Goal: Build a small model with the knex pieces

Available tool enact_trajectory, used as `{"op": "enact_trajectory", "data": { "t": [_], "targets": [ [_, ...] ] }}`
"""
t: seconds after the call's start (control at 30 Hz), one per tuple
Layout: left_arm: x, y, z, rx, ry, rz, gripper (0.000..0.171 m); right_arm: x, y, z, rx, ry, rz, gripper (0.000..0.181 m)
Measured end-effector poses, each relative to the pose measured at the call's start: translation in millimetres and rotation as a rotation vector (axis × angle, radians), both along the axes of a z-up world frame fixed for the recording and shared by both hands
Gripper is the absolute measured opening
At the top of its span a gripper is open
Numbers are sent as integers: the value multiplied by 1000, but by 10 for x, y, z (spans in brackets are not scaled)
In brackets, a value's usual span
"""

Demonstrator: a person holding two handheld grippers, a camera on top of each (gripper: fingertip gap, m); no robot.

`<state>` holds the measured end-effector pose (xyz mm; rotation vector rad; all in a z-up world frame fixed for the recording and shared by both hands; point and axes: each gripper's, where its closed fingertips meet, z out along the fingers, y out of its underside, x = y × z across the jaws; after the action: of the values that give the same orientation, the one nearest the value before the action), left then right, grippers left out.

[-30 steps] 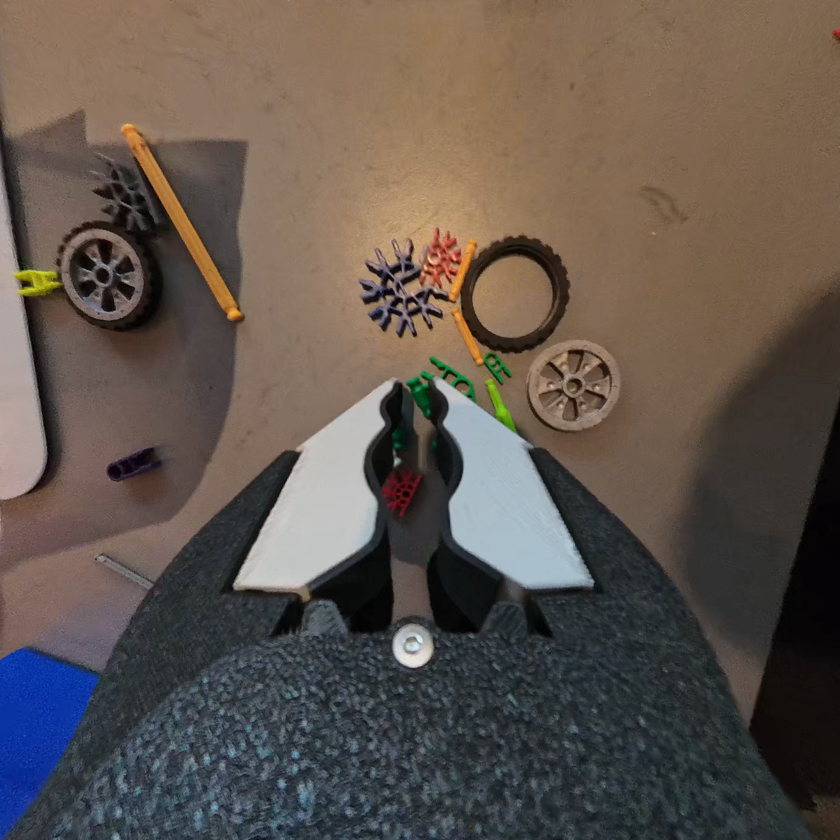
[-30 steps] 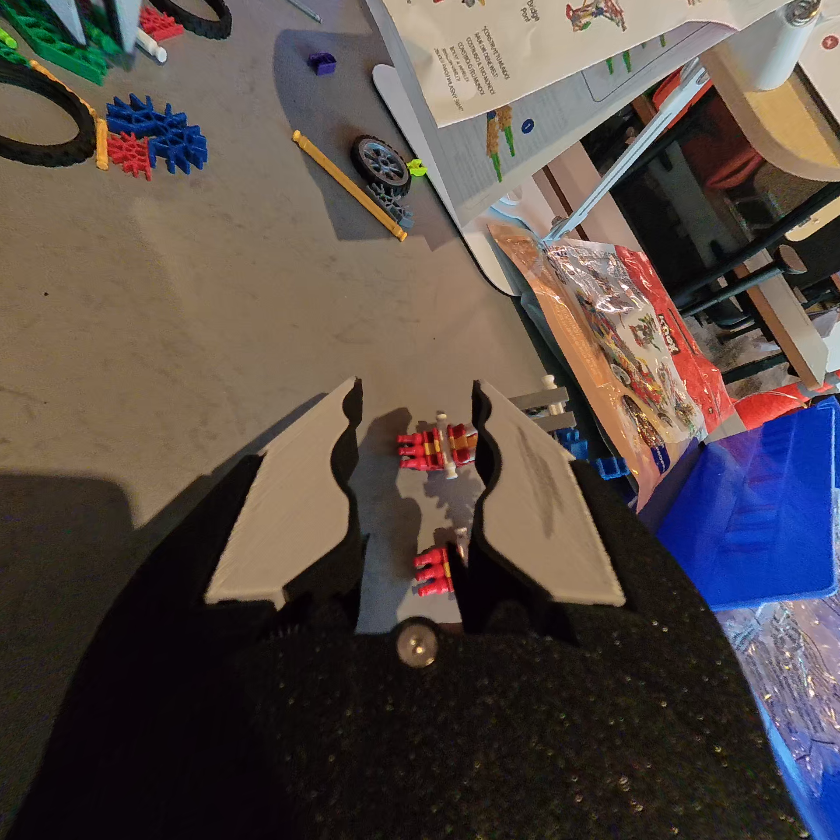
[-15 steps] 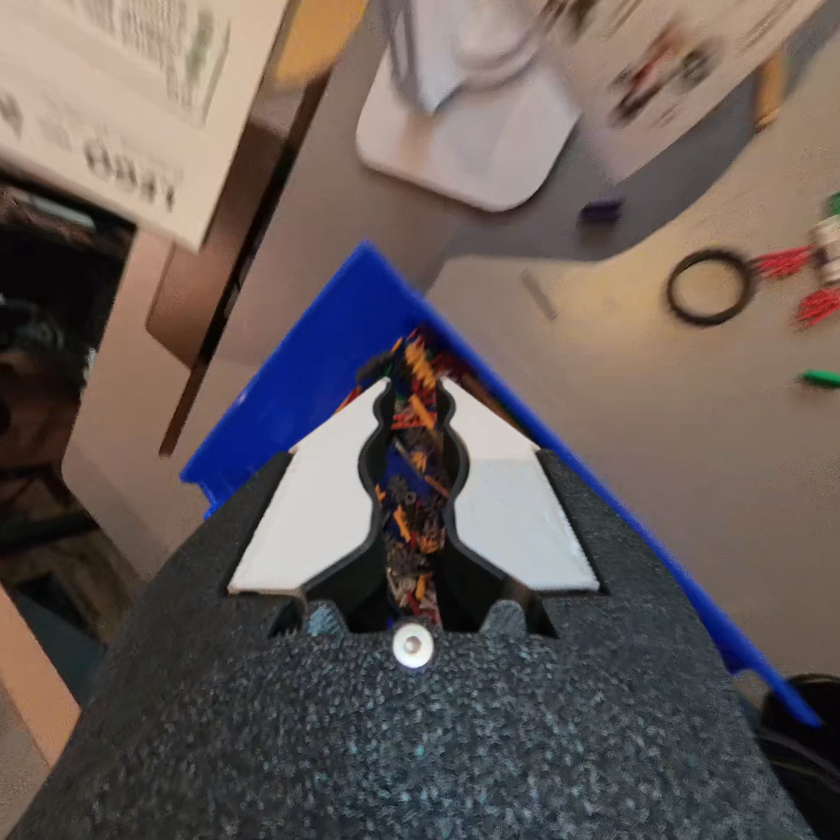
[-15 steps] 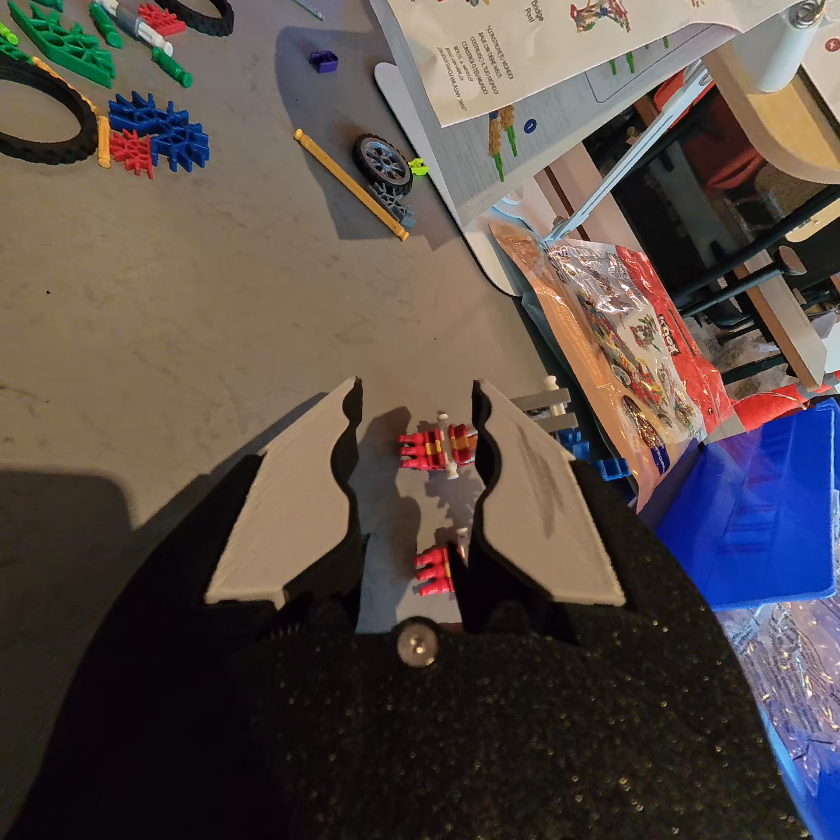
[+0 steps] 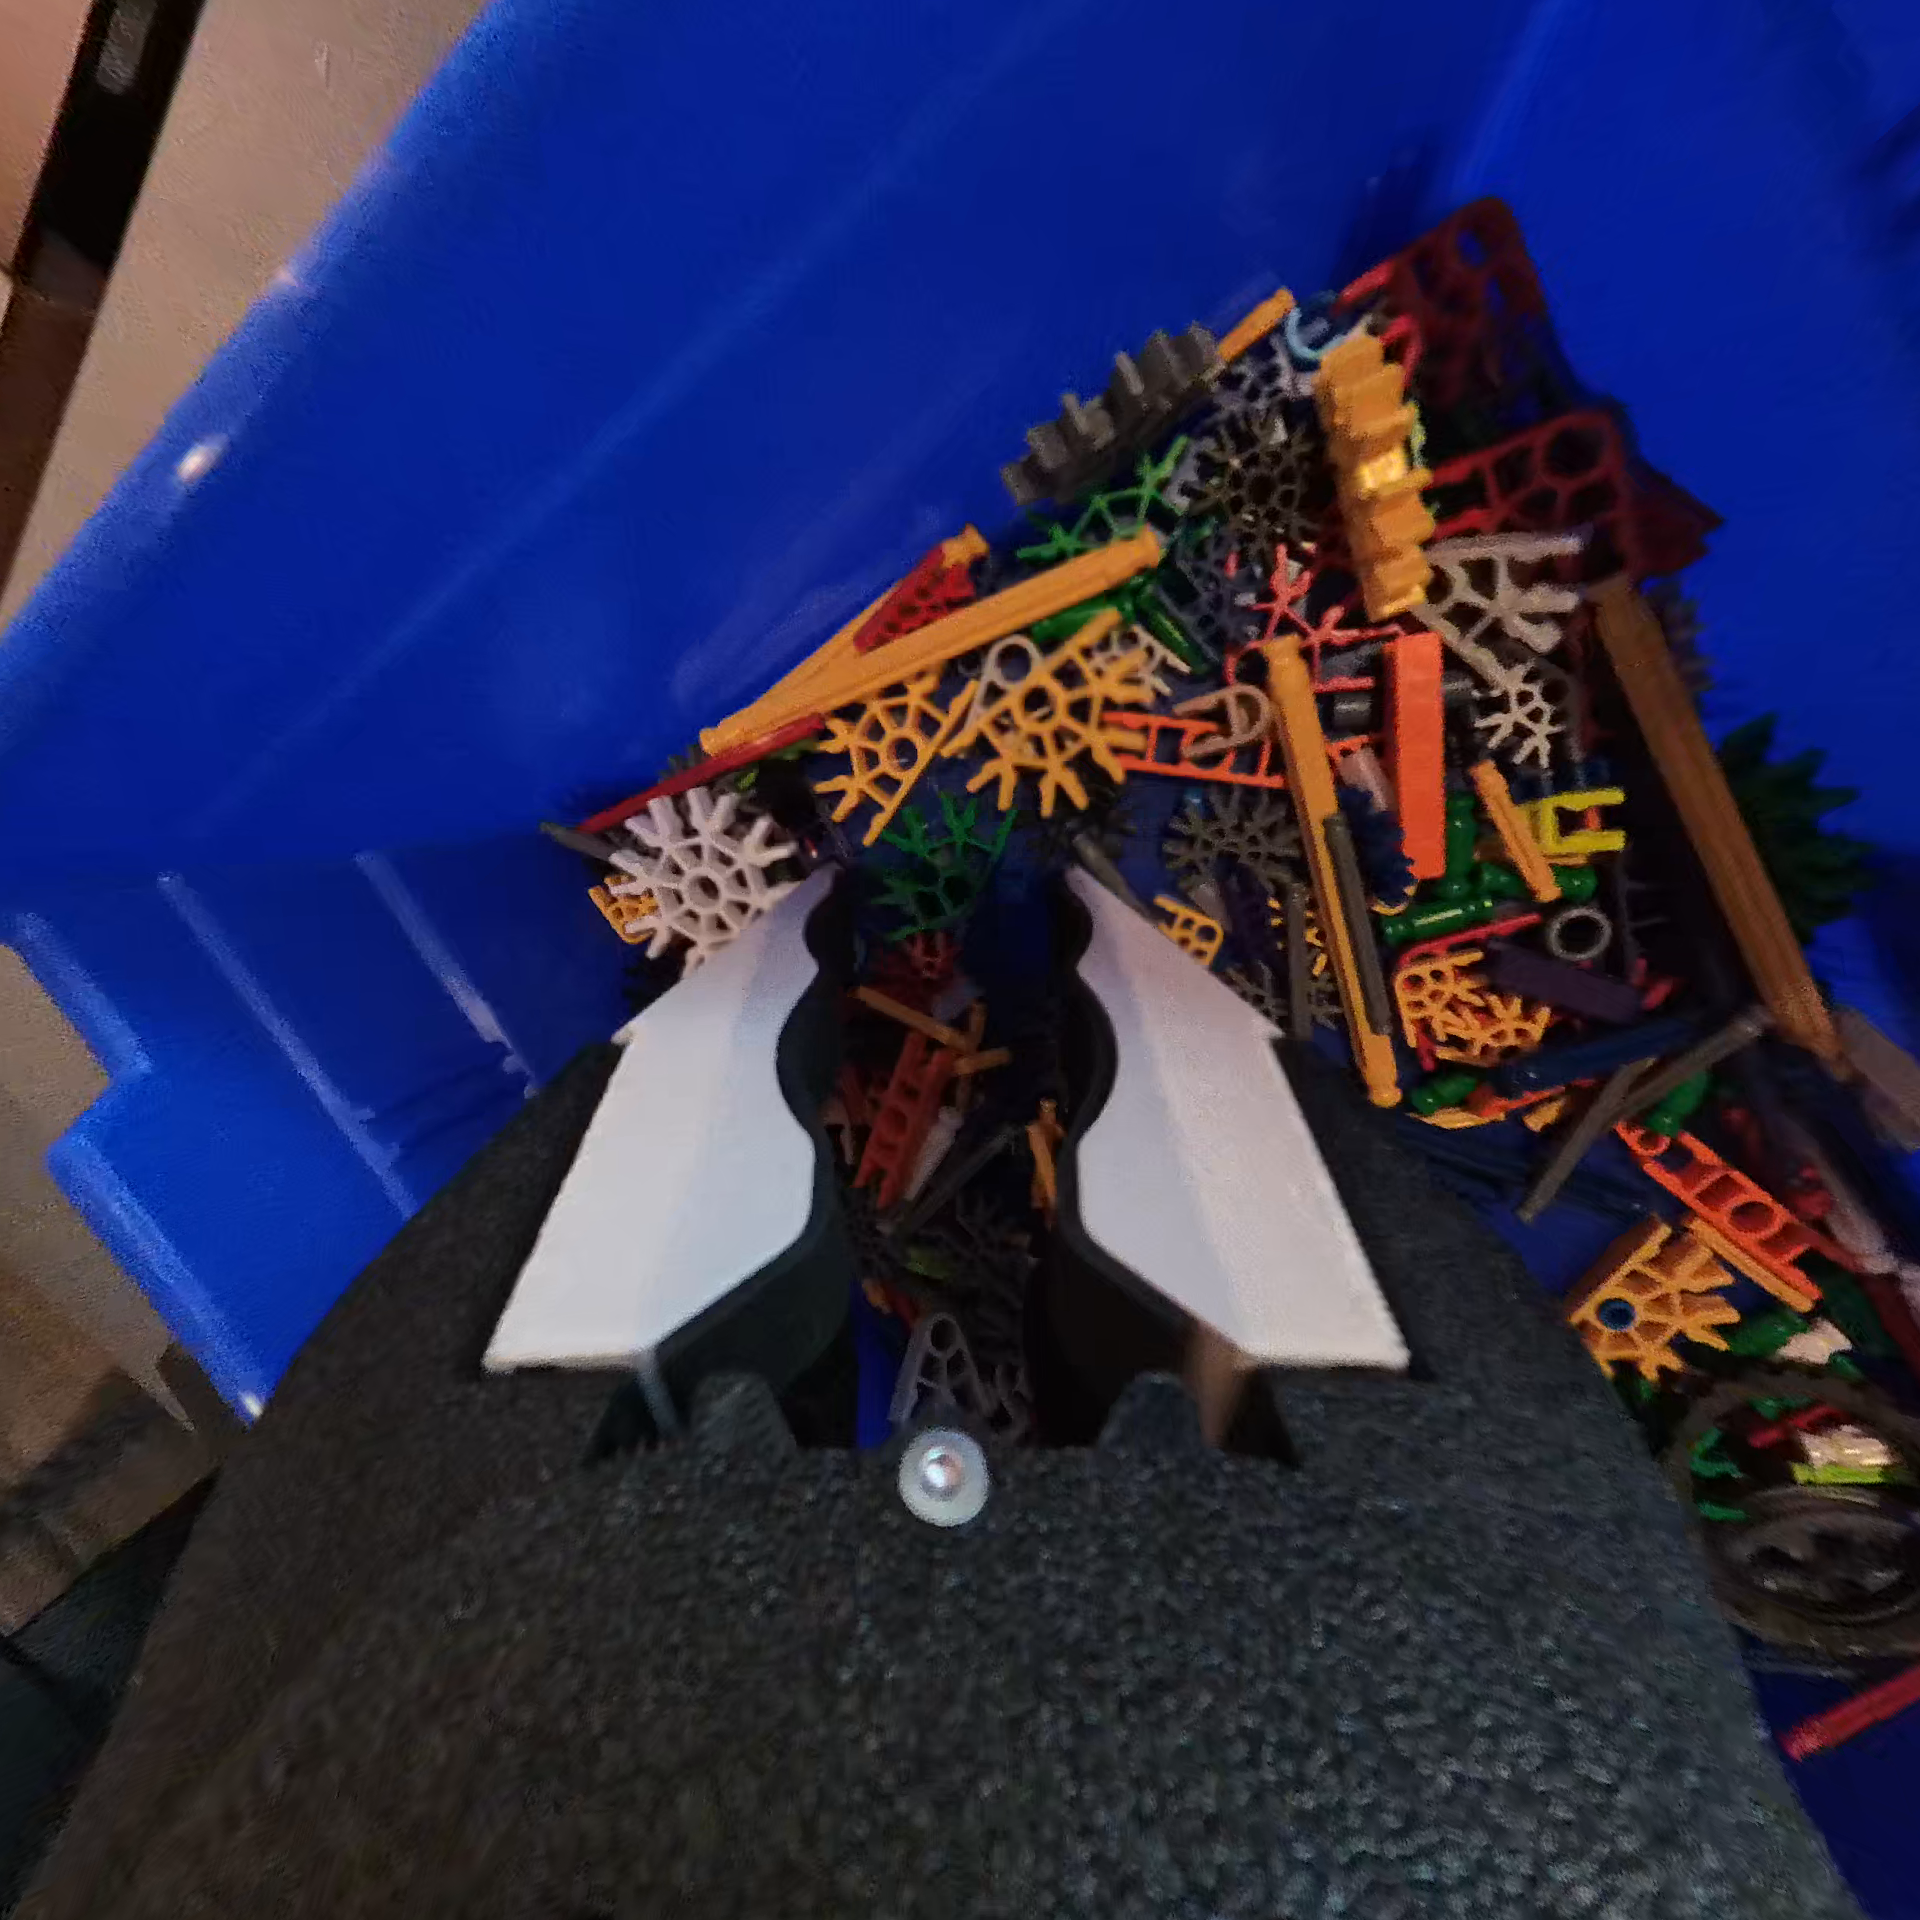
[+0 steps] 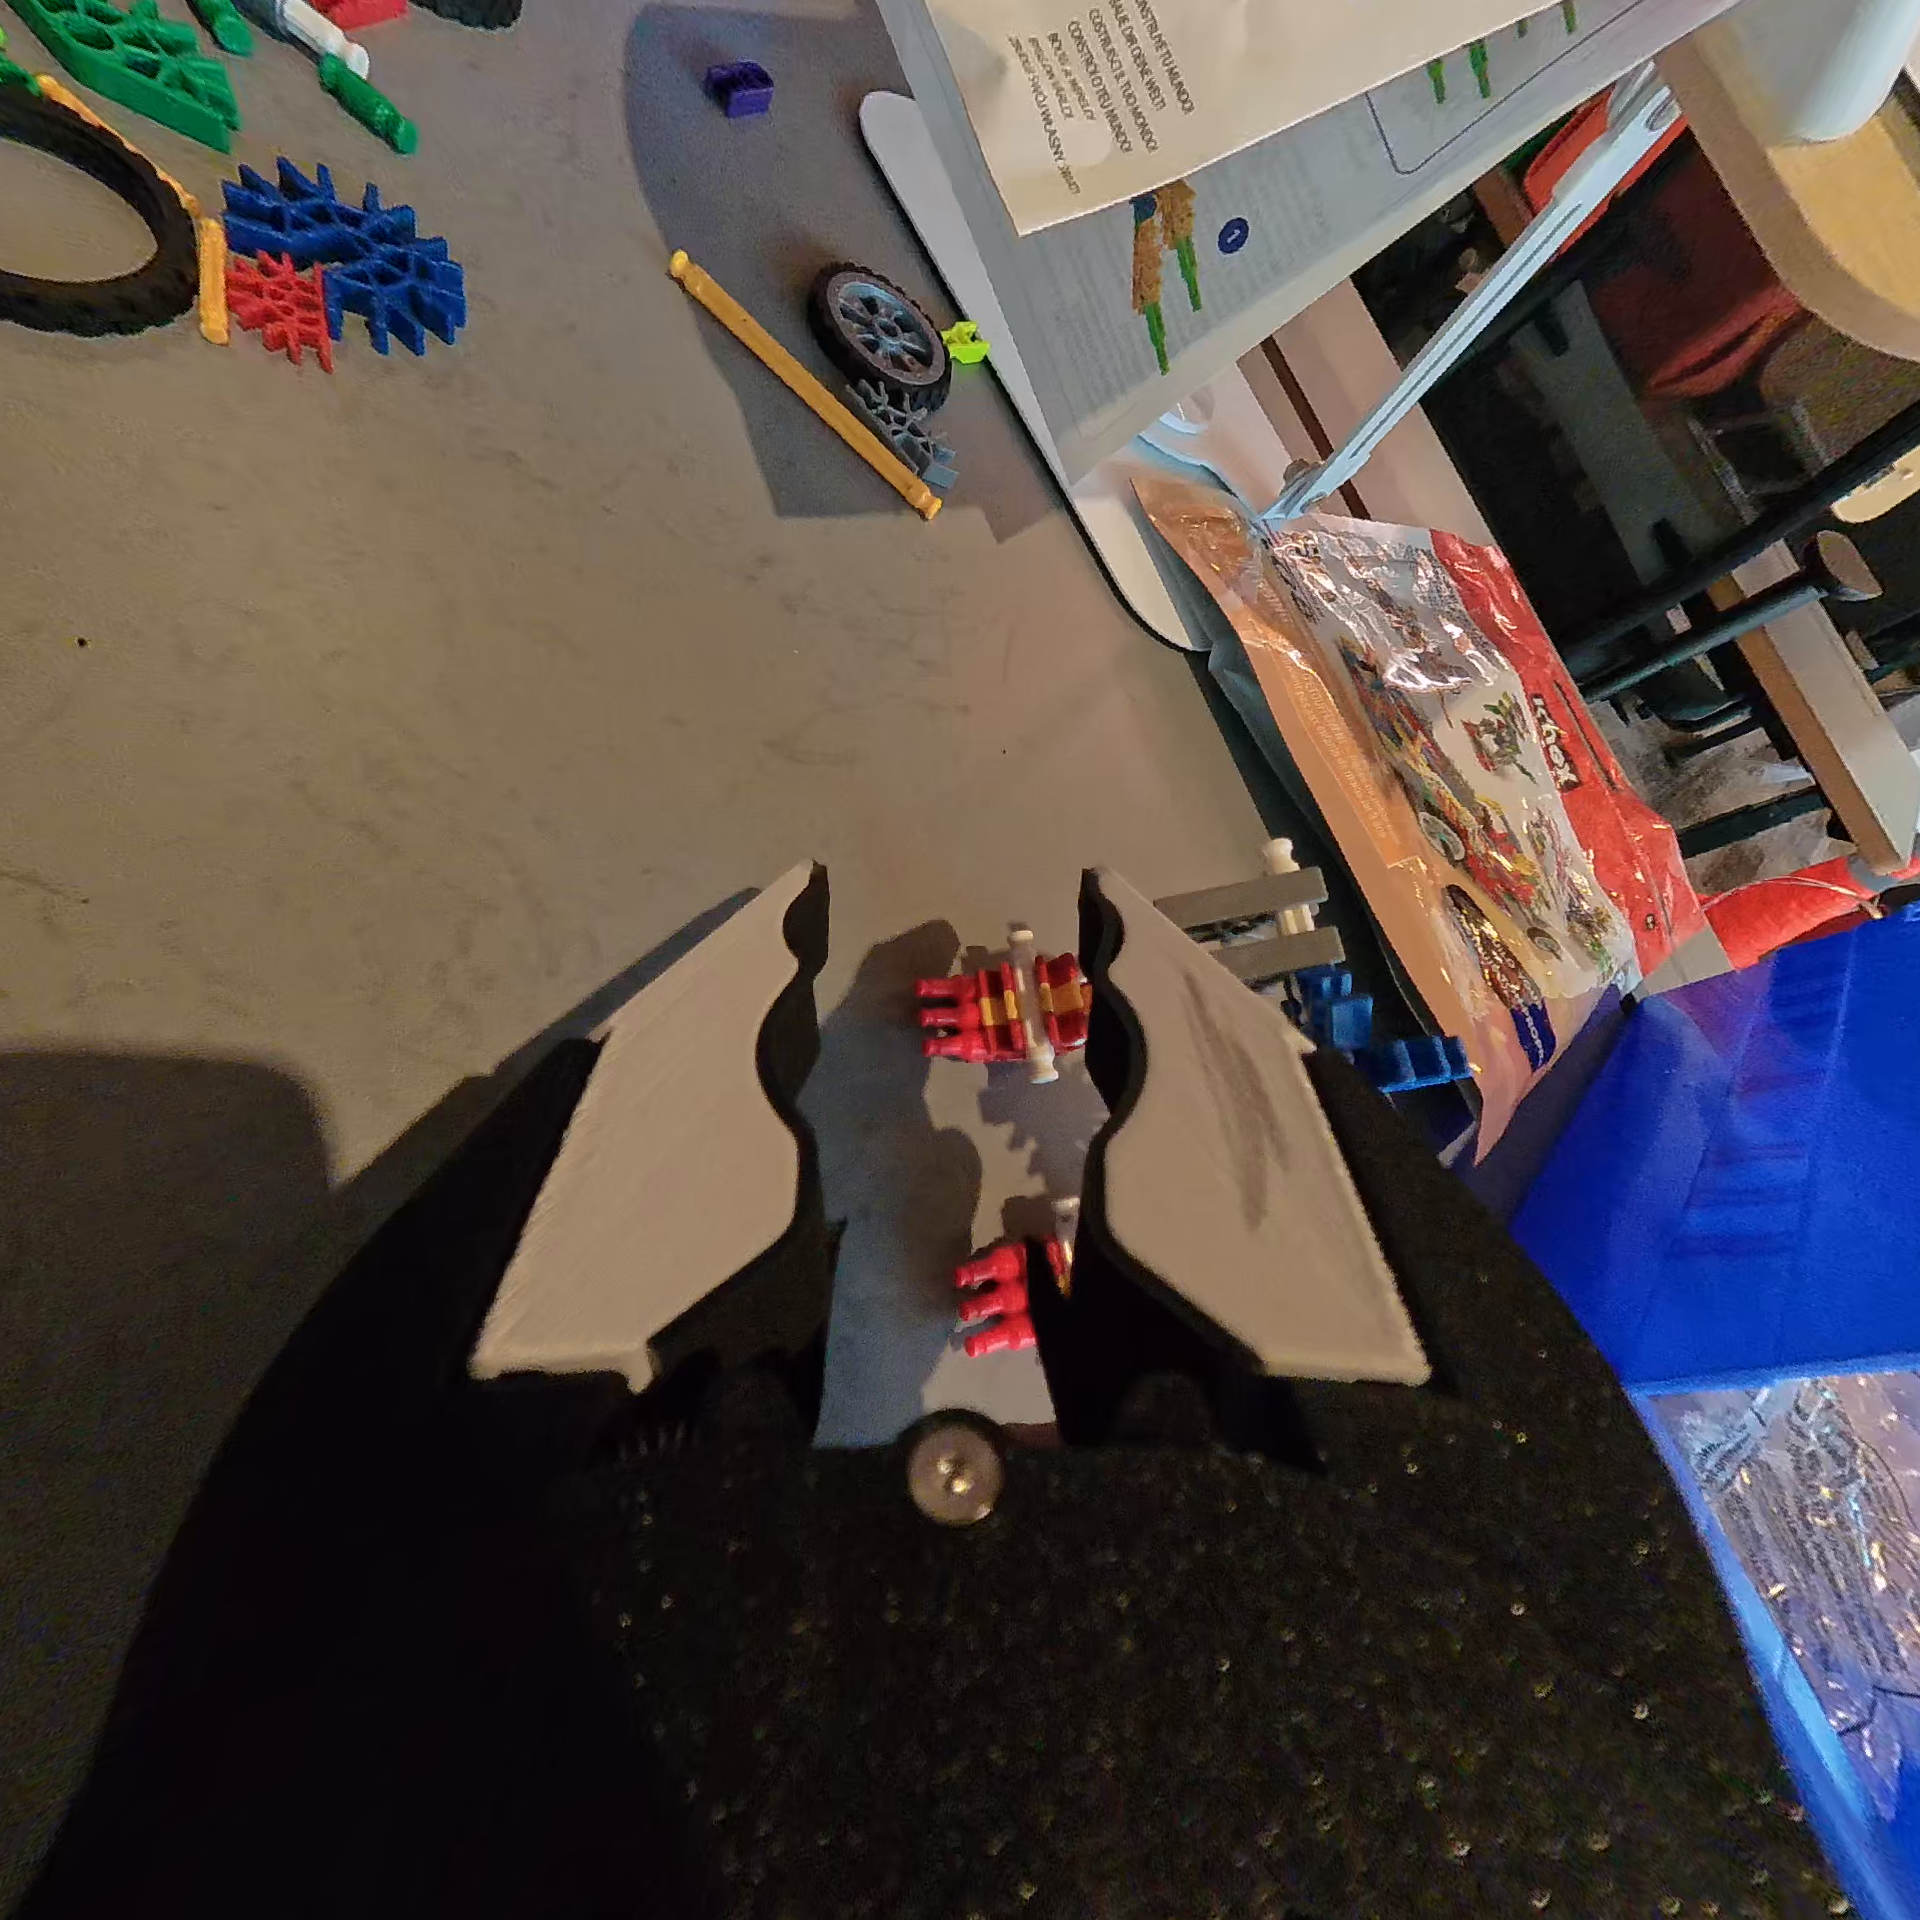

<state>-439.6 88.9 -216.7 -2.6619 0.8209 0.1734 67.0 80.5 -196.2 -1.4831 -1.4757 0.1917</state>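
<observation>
My left gripper [image 5: 951, 894] is open and empty, pointing down into a blue bin [image 5: 520, 416] just above a heap of mixed construction-toy rods and connectors [image 5: 1195, 727]. A white snowflake connector [image 5: 707, 883] lies by its left fingertip. My right gripper [image 6: 951, 878] is open and empty, low over the grey table [image 6: 520, 675]. A small red assembly with a white rod [image 6: 1003, 1008] lies between its fingers, close to the right one. A second red piece [image 6: 997, 1299] lies further back by the right finger.
The table holds a black tyre [image 6: 94, 239], blue connectors [image 6: 353, 260], a yellow rod [image 6: 800, 384] and a small wheel [image 6: 883, 332]. To the right are instruction sheets [image 6: 1143, 156], a printed plastic bag [image 6: 1455, 779], a grey-and-blue assembly [image 6: 1268, 925] and a blue bin [image 6: 1766, 1143]. Spacing between my two grippers at the tips: around 50 cm.
My left gripper left the green pieces on the table, swung left to the blue bin, dropped into it and opened wider. My right gripper has stayed still over the red assembly.
</observation>
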Motion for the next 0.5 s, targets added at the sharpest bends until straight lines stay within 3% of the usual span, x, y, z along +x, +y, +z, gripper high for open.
{"op": "enact_trajectory", "data": {
  "t": [0.17,0.37,0.5],
  "targets": [
    [64,-19,-36,-58,-86,44,18,5,6,-9,-2,-3,-3,48],
    [71,-47,-39,-38,-156,108,10,1,-2,-2,0,-3,0,48],
    [187,-233,-29,-112,-204,83,7,3,-5,13,3,1,0,48]
  ]
}}
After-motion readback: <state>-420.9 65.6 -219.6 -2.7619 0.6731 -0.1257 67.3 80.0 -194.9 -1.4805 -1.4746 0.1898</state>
